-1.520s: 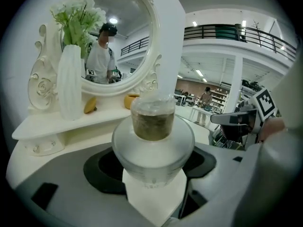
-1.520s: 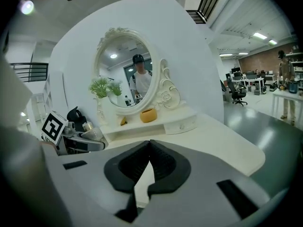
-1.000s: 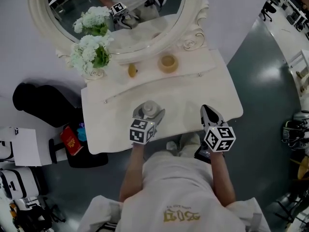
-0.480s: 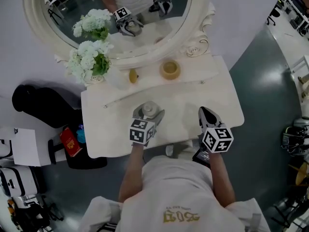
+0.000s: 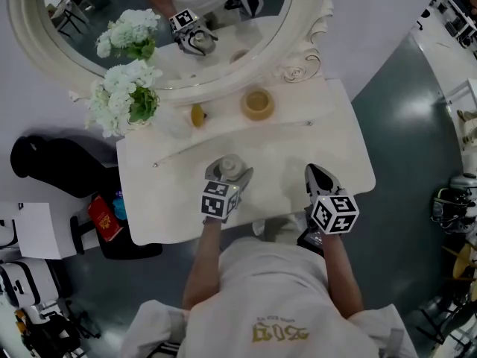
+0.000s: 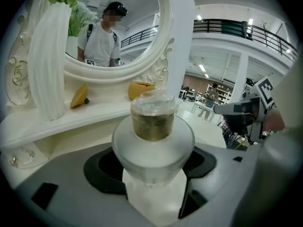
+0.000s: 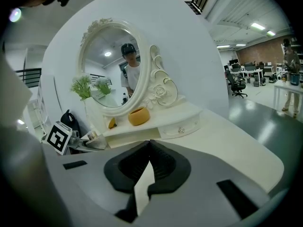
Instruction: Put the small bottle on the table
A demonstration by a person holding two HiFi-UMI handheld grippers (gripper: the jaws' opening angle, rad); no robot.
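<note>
Two grippers are over the front half of the white bench (image 5: 298,151) in the head view. The left gripper (image 5: 227,176) is clamped on the small bottle (image 6: 152,126), its jaws pressing the frosted body from both sides. The bottle stands upright, with a clear cap over a brownish neck. It is above the bench near the middle of the front edge; no view shows whether its base touches the surface.

At 3 o'clock from it is the right gripper (image 5: 319,176), well apart from the bottle. Its jaws meet at the tips with nothing between them, as the right gripper view shows (image 7: 147,167).

On the raised shelf at the back, a round yellow pot (image 5: 257,103) sits at 1 o'clock from the bottle, and a small yellow object (image 5: 197,115) lies at 11 o'clock. Further out at 10 o'clock stands a white vase of white flowers (image 5: 123,95). Behind the shelf, at 12 o'clock, rises an oval mirror (image 5: 171,21) in a carved white frame.

On the floor at 9 o'clock from the bench lies a black bag (image 5: 52,162), with a red item (image 5: 103,218) just beside the bench's corner.
</note>
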